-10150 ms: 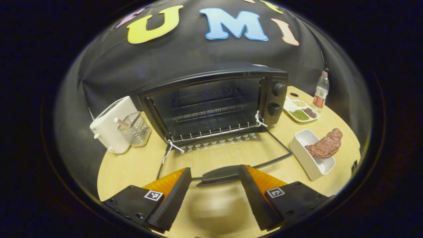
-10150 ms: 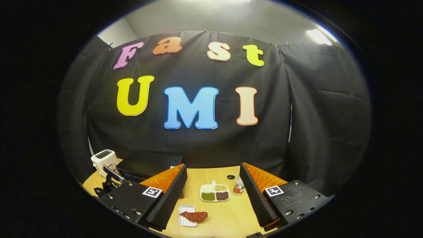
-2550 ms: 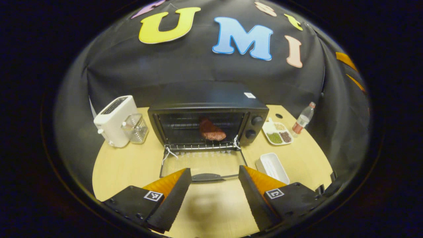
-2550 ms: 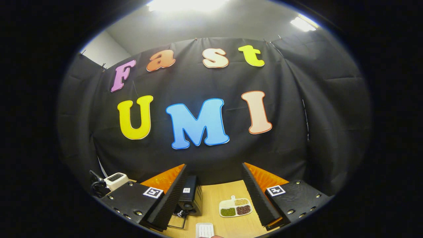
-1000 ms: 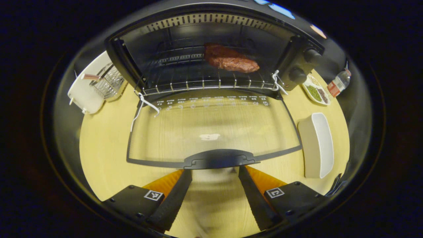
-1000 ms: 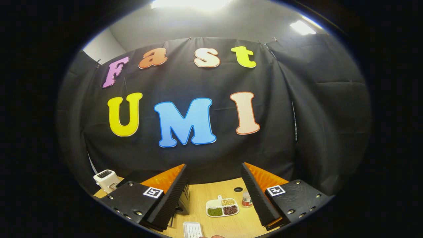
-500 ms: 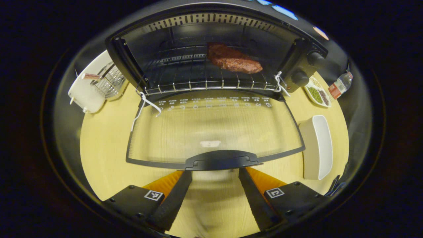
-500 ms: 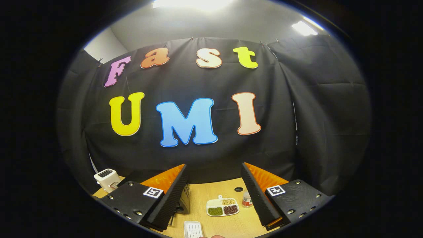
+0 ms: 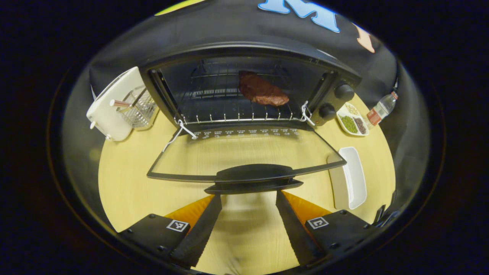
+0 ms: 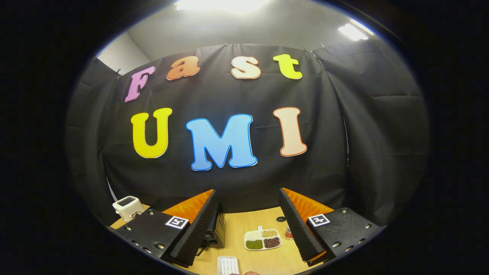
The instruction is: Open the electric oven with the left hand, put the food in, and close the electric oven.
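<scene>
The black electric oven (image 9: pixel 244 57) stands open at the back of the table, and a brown piece of meat (image 9: pixel 261 89) lies on its wire rack. Its glass door (image 9: pixel 244 152) hangs partway up from the table, with the dark handle (image 9: pixel 252 177) at the near edge. My left gripper (image 9: pixel 248 196) is open, its fingertips just below and on either side of that handle, with nothing clamped. My right gripper (image 10: pixel 248 198) is open and held high, facing the booth wall. The oven's right corner (image 10: pixel 217 228) shows beside its left finger.
A white toaster (image 9: pixel 110 103) and a wire basket (image 9: pixel 135 109) stand left of the oven. To its right are a sectioned plate of beans (image 9: pixel 353 122), a bottle (image 9: pixel 380 109) and an empty white dish (image 9: pixel 353 177). The table (image 9: pixel 126 179) is light wood.
Since 10 s ago the meat went from the white dish onto the oven rack. In the last half second the door's handle edge rose off the table, with my left gripper under it.
</scene>
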Demonstrator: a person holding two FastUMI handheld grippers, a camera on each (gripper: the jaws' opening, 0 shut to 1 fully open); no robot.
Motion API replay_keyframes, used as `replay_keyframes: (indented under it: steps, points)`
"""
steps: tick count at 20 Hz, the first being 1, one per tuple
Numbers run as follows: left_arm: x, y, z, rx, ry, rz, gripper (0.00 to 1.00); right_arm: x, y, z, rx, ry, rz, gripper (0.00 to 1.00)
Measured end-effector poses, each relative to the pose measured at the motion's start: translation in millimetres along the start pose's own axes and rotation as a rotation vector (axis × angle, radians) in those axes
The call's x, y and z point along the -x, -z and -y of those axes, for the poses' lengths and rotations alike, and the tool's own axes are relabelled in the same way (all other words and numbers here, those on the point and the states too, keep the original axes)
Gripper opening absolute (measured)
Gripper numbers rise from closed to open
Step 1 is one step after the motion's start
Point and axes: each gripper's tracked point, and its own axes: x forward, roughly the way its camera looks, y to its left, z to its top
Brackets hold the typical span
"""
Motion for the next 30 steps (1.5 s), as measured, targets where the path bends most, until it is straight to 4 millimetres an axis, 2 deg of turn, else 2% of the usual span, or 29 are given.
replay_keyframes:
  steps: [1,2,10,13,14,15,16,17,18,23,26,27,30]
  points:
    - [3.4,-3.0,0.4,0.004,0.002,0.012,0.96,0.0,-1.3,-1.3,0.001,-0.004,0.003,0.98]
    - [6.3,-4.8,0.3,0.007,0.004,0.023,0.91,0.0,-2.3,-3.3,0.003,-0.008,0.006,0.98]
    - [21.9,-24.2,1.7,-0.010,0.001,0.104,0.91,1.8,-6.4,-1.6,0.007,-0.008,0.013,0.98]
    - [23.0,-34.1,2.5,-0.007,0.004,0.119,0.92,3.4,-7.5,2.2,0.003,0.000,0.014,0.98]
    - [24.6,-36.5,1.7,-0.009,0.000,0.129,1.00,3.6,-7.0,3.3,0.004,0.002,0.014,0.98]
    - [25.8,-40.6,0.8,-0.010,-0.002,0.139,0.97,4.9,-6.5,5.1,0.006,0.004,0.013,0.98]
    - [27.7,-45.8,0.7,-0.008,-0.004,0.151,0.96,5.2,-6.5,6.3,0.007,0.006,0.012,0.98]
    - [29.3,-50.8,-0.2,-0.006,-0.006,0.164,0.92,6.5,-6.3,8.2,0.007,0.008,0.011,0.98]
    - [30.1,-58.7,-1.9,-0.006,-0.009,0.179,0.96,7.3,-5.8,9.6,0.006,0.009,0.009,0.98]
    - [42.7,-96.7,-12.3,-0.007,-0.042,0.252,0.97,11.9,-7.2,19.3,0.012,0.016,0.012,0.98]
    - [72.6,-115.5,-9.6,0.005,-0.049,0.356,1.00,13.4,-9.6,22.7,0.016,0.010,0.019,0.98]
    - [89.1,-123.8,-7.9,0.005,-0.052,0.408,0.96,12.6,-10.2,23.2,0.019,0.004,0.021,0.98]
    - [164.5,-156.3,4.2,0.000,-0.058,0.628,1.00,7.5,-15.0,20.3,0.005,-0.033,0.025,0.98]
